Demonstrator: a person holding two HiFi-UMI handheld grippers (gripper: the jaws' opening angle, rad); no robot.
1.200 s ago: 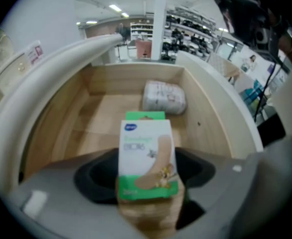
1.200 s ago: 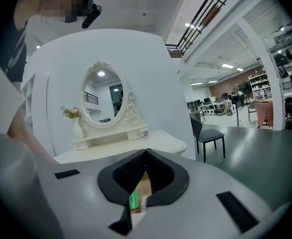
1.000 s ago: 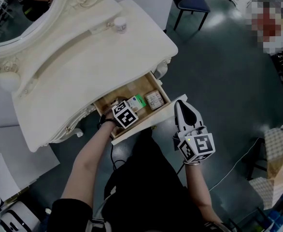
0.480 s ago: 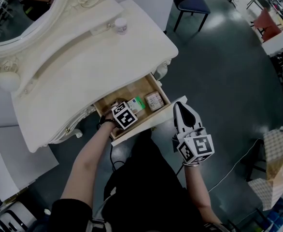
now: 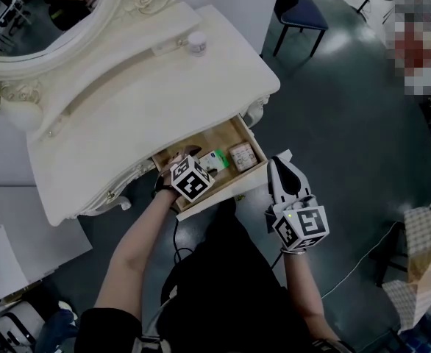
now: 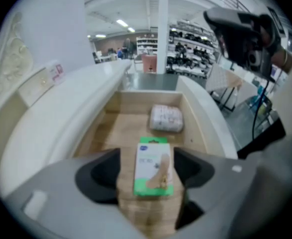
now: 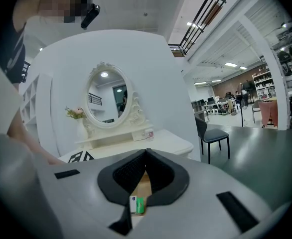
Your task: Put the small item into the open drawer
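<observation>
My left forearm reaches forward and down, with the left gripper (image 5: 187, 160) dipped over the open drawer (image 5: 223, 190), its jaws wide and closing. The box (image 6: 154, 168) lies flat on the drawer floor between those jaws, and neither pad touches it. A packet (image 6: 166, 117) sits further in. My right arm is bent at my side. The right gripper (image 5: 276, 166) hangs just outside the drawer's front, pointing toward the dresser (image 5: 142, 101), jaws pressed together on nothing.

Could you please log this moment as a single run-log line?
left gripper: in open drawer, jaws closing, clear of box | box: flat on drawer floor | right gripper: shut, empty, outside drawer
</observation>
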